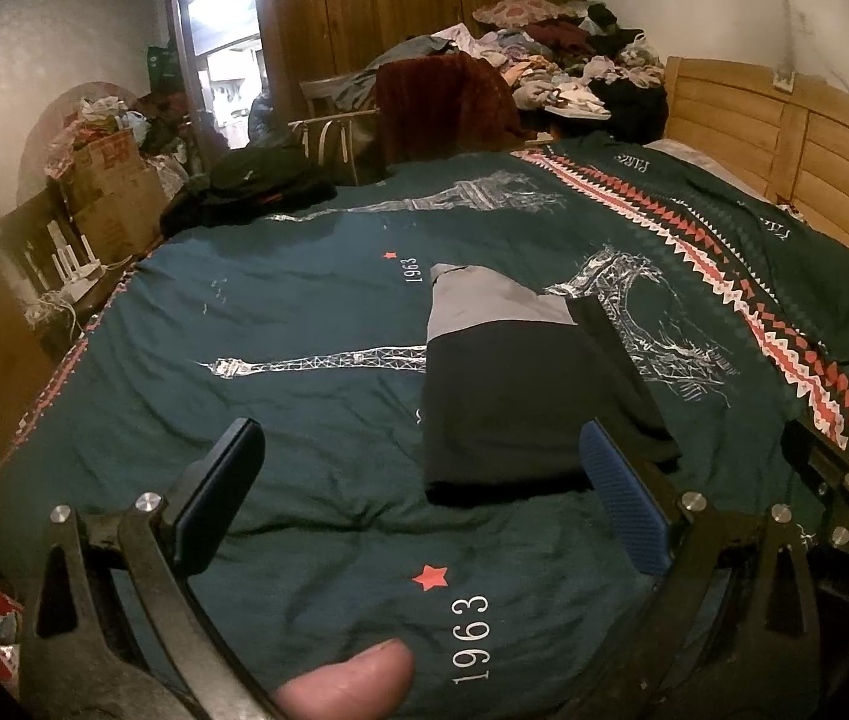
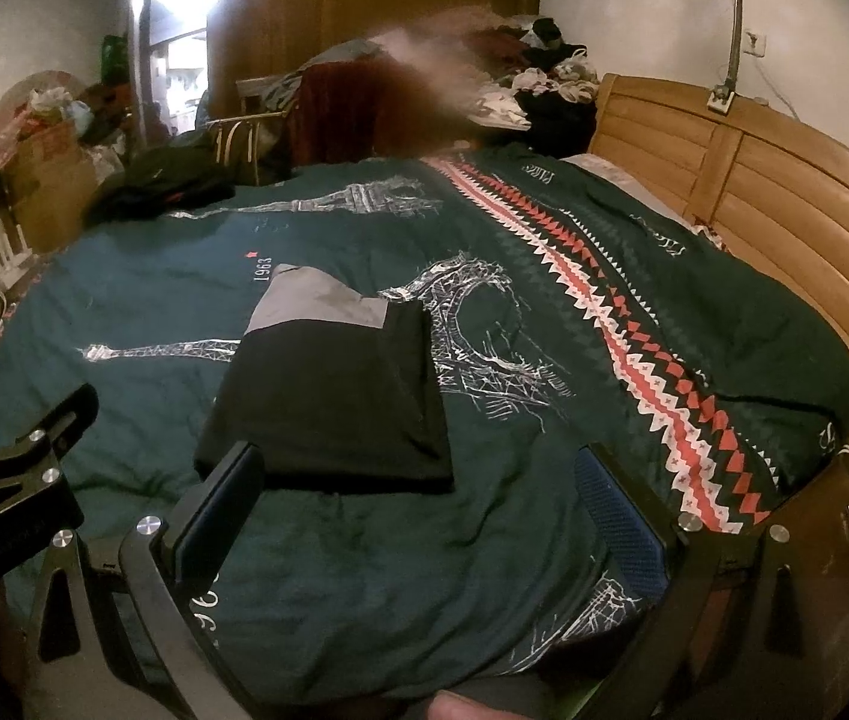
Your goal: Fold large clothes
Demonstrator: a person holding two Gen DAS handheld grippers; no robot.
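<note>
1. My left tongs [image 1: 424,498] are spread wide and empty, hovering over the teal bedspread [image 1: 304,312] near its front edge. The blue-padded finger sits just beside the garment's near right corner; whether it touches, I cannot tell.
2. My right tongs [image 2: 418,501] are likewise splayed, gripping nothing, with their left finger overlapping the near left corner of the same garment in view.
3. The folded garment [image 1: 520,396], black with a grey panel at its far end, lies flat in a compact rectangle in the middle of the bed, over the printed tower pattern.
4. Farther left, a dark heap of clothing [image 1: 262,186] rests at the far left edge of the bed; a larger mixed pile [image 1: 574,60] sits beyond the bed's far end, beside the wooden headboard [image 1: 784,138].
5. My judgement: this fold looks finished, so I am between items.
6. The next move likely calls for either lifting the folded piece aside by its near edge with both tongs, or reaching across for a fresh garment and spreading it flat.
</note>
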